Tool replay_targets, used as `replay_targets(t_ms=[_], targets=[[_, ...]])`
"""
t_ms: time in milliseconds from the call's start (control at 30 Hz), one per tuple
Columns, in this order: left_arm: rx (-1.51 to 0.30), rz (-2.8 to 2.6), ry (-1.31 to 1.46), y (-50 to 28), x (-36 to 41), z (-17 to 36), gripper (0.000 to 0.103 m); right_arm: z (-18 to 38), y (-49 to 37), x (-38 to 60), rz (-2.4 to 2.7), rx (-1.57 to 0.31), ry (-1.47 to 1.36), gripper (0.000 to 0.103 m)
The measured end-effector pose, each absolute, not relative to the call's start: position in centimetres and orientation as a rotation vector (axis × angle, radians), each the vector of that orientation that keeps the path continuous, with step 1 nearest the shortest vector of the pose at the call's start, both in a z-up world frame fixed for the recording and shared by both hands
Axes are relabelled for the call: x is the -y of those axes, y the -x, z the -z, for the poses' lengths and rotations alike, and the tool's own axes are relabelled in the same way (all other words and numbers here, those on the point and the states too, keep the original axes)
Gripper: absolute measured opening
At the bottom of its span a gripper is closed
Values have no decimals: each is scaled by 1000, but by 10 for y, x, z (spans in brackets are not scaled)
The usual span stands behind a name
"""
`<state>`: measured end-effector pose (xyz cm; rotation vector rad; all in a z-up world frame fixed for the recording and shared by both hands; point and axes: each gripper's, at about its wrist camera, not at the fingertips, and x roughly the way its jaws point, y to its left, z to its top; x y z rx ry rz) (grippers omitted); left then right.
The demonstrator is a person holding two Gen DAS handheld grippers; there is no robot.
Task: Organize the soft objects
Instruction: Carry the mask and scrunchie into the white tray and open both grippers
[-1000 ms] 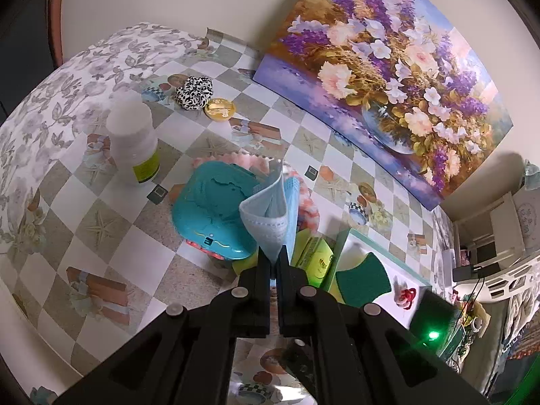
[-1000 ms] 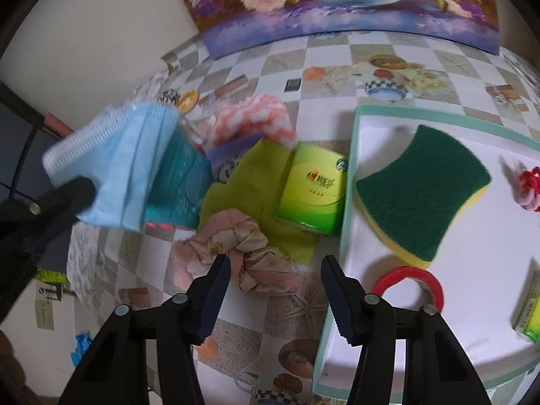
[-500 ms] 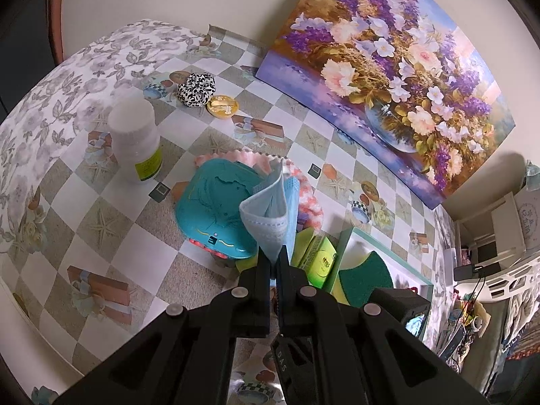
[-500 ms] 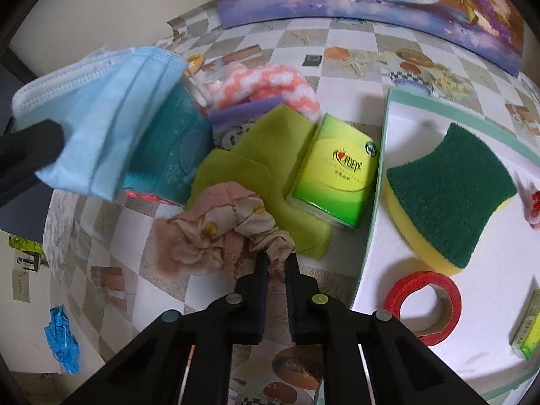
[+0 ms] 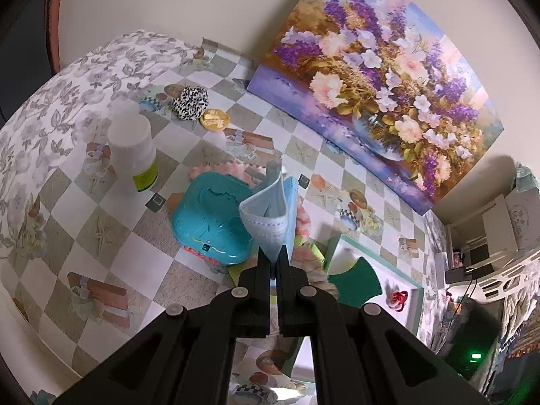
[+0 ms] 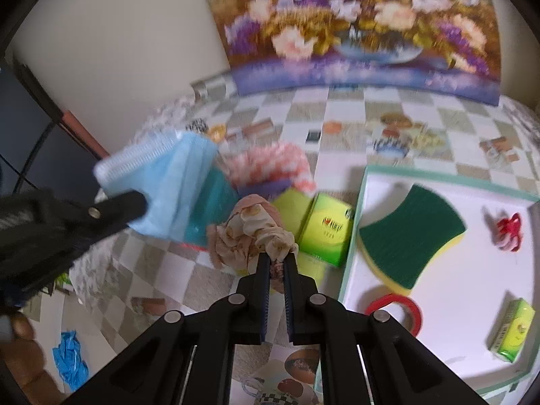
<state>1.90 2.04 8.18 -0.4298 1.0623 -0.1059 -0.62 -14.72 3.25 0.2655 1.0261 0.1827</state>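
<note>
My left gripper (image 5: 273,256) is shut on a folded light-blue face mask (image 5: 270,216), held up above the table; the same mask (image 6: 168,189) and left gripper (image 6: 135,202) show at the left of the right wrist view. My right gripper (image 6: 277,260) is shut on a crumpled pink floral cloth (image 6: 249,233) and holds it lifted off the table. Beneath lie a yellow-green cloth (image 6: 290,202), a pink-and-white knitted cloth (image 6: 270,165) and a green tissue pack (image 6: 327,229). A white tray (image 6: 438,182) at the right carries a green-and-yellow sponge (image 6: 411,236).
A teal plastic case (image 5: 209,222) sits under the mask. A white bottle (image 5: 133,155), a leopard-print scrunchie (image 5: 189,103) and a gold lid (image 5: 214,119) stand further back. The tray also holds a red tape roll (image 6: 395,307), a red-and-white bow (image 6: 508,233) and a small green pack (image 6: 513,330). A flower painting (image 5: 378,81) leans on the wall.
My right gripper closed on the pink floral cloth and raised it off the table. The left gripper kept still with the mask.
</note>
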Motion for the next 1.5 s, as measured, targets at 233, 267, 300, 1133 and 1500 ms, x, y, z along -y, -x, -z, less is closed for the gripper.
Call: replay_targets(t_ms=[233, 267, 300, 1133, 1500], targets=[[-1021, 144, 417, -14, -13, -93, 2, -58, 19, 180, -106, -937, -324, 8], [-1013, 153, 412, -13, -11, -96, 2, -61, 21, 187, -85, -923, -331, 8], [-1007, 160, 407, -12, -10, -97, 2, -63, 22, 193, -71, -913, -340, 8], [-915, 533, 36, 34, 159, -98, 3, -72, 78, 355, 446, -835, -531, 8], [-1012, 572, -158, 41, 221, -43, 3, -27, 77, 389, 541, -937, -624, 9]])
